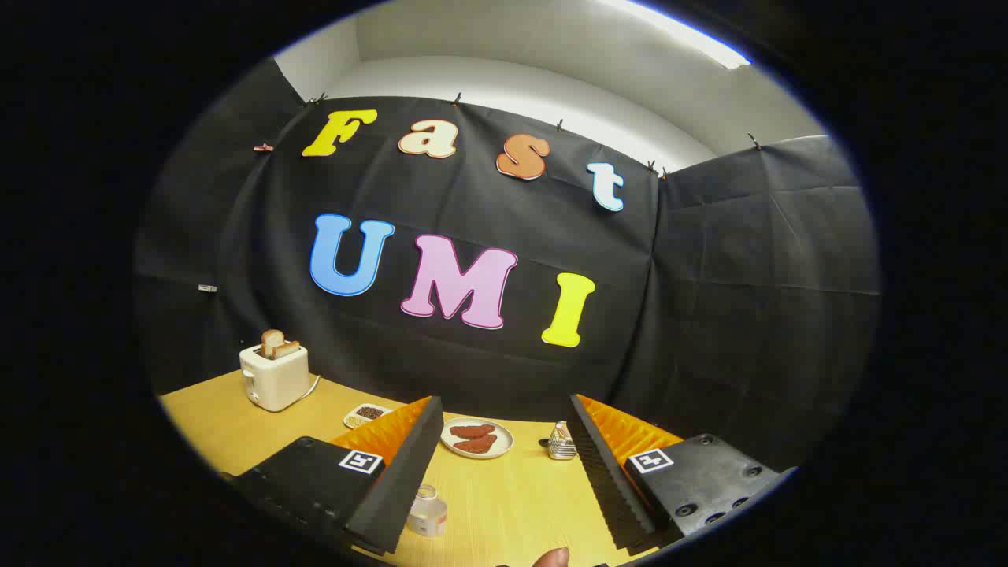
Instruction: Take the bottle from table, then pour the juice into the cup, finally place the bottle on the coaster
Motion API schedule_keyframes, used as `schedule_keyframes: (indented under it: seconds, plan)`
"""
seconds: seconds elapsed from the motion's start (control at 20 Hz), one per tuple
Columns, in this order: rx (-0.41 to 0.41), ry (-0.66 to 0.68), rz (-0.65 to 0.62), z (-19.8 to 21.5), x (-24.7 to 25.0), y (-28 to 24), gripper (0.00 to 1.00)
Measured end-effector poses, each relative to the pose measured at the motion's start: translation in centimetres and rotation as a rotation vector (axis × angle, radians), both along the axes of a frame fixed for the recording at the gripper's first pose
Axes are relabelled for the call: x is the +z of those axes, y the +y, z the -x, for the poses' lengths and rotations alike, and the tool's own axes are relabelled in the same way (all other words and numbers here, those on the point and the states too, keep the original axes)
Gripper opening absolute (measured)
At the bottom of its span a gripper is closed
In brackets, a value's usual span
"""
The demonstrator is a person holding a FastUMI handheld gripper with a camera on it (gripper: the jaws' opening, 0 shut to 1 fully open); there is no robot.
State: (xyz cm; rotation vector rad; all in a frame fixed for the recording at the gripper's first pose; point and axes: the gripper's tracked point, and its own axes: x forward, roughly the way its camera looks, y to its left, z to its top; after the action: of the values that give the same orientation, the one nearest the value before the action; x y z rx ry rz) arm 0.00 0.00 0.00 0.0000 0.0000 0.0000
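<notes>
1. A white plate (477,439) on the yellow wooden bench (512,504) carries two reddish-brown pieces of food; it lies beyond the fingertips, between the two fingers.
2. Left of the plate, a small white dish (367,414) holds dark bits — what they are cannot be told. Farther left of the plate, a cream toaster (273,376) stands with two slices of bread (278,344) up out of its slots.
3. Right of the plate, a small shiny, faceted cup (561,442) stands just beside the right finger; its contents cannot be seen.
4. The bottle (428,512) — clear, with a pale label too blurred to read — stands upright on the bench nearer than the plate, just beside the inner face of the left finger.
5. The tongs (504,441) are spread wide and released, grasping nothing; whether the left finger touches the bottle cannot be told.
6. Each finger mount bears a square black-and-white marker, not legible writing.
</notes>
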Motion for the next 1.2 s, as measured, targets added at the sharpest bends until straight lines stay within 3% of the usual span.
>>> schedule_keyframes:
  seconds: [1.2]
  plan:
    - [0.048,-0.006,-0.034,0.0,-1.8,2.0,0.97]
